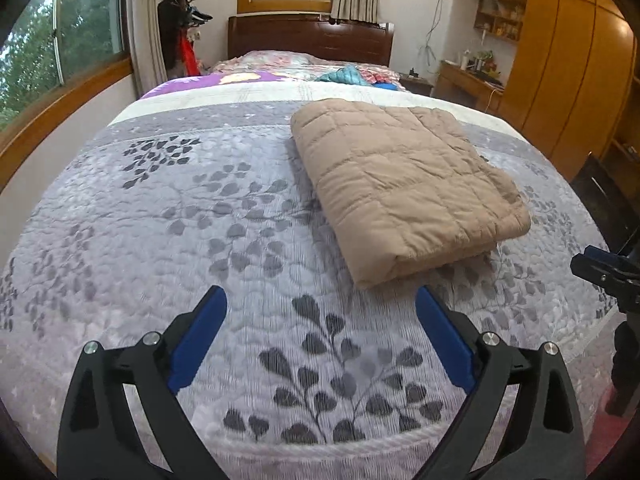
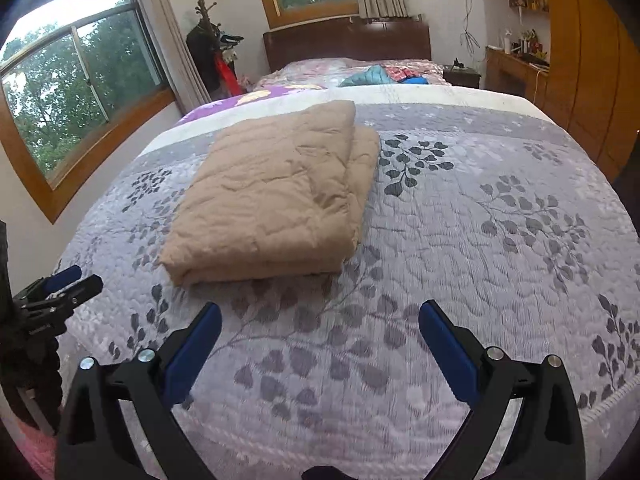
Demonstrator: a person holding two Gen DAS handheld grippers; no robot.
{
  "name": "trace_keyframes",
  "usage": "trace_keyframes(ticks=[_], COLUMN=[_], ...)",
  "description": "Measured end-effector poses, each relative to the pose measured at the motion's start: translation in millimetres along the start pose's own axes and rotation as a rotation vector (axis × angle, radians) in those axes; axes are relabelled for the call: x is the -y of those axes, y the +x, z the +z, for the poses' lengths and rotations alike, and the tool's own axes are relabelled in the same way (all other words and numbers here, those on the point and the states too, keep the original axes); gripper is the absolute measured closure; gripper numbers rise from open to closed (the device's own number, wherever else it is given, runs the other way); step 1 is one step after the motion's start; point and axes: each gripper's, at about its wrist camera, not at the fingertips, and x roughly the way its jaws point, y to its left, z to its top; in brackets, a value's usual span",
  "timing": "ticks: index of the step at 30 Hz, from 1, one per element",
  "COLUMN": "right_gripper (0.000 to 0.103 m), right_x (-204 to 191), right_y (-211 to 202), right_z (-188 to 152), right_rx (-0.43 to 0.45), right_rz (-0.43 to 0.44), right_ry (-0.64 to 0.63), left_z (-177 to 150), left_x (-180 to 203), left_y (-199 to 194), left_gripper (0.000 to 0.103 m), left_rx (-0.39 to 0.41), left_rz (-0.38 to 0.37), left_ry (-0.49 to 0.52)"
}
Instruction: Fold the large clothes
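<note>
Beige quilted garment (image 1: 404,184) folded on bedspread (image 1: 200,240), untouched.

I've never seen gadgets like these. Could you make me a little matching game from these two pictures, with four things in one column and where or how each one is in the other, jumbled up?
Things:
1. tan quilted padded garment
2. left gripper with blue pads
3. dark wooden headboard
4. teal and blue crumpled clothes

Places or states:
A. at the far end of the bed, under the window
B. folded into a neat rectangle on the grey leaf-patterned bedspread
C. piled near the pillows, far from the grippers
D. jaws wide apart, holding nothing

Pairs: 1-B, 2-D, 3-A, 4-C
</note>
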Motion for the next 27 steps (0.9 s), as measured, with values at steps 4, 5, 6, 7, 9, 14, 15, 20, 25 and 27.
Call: trace_keyframes(ticks=[4, 5, 6, 7, 9, 14, 15, 20, 25, 27], right_gripper=[0.004, 0.004, 0.004, 0.004, 0.004, 0.004, 0.004, 0.004, 0.004, 0.004], right_x=[-6.7, -7.7, -8.7, -9.2, -9.7, -8.9, -8.7, -10.3, -16.0, -18.0], right_y=[-11.7, -14.4, -17.4, -19.8, -24.7, -30.2, -30.9, -30.8, -27.6, -27.3], right_z=[-8.0, -10.4, -12.8, -14.4, -18.4, -25.4, -26.4, -30.9, -33.7, -34.2], right_rx=[0.004, 0.004, 0.006, 0.007, 0.008, 0.007, 0.007, 0.0, -0.014, -0.016], right_rz=[0.004, 0.003, 0.0, -0.002, -0.007, -0.026, -0.03, -0.045, -0.042, -0.046], right_ry=[-0.013, -0.014, -0.014, -0.015, -0.013, -0.001, 0.003, 0.001, -0.008, -0.009], left_z=[-10.2, -12.3, -13.6, -15.2, -19.9, -28.3, -29.9, -33.9, -36.9, -37.1], left_x=[5.7, 7.5, 8.6, 9.8, 12.9, 15.2, 15.1, 13.9, 14.3, 13.9], left_y=[-15.8, -20.1, -23.4, -26.8, -34.2, -45.8, -47.9, -56.9, -60.3, -61.0], left_gripper=[0.008, 0.008, 0.008, 0.008, 0.008, 0.007, 0.007, 0.007, 0.007, 0.007], left_rx=[-0.003, -0.003, -0.001, 0.002, 0.01, 0.014, 0.018, 0.04, 0.044, 0.043], left_rz=[0.007, 0.008, 0.008, 0.009, 0.019, 0.026, 0.032, 0.056, 0.059, 0.059], left_ry=[0.006, 0.007, 0.007, 0.007, 0.009, 0.005, 0.005, 0.001, 0.004, 0.004])
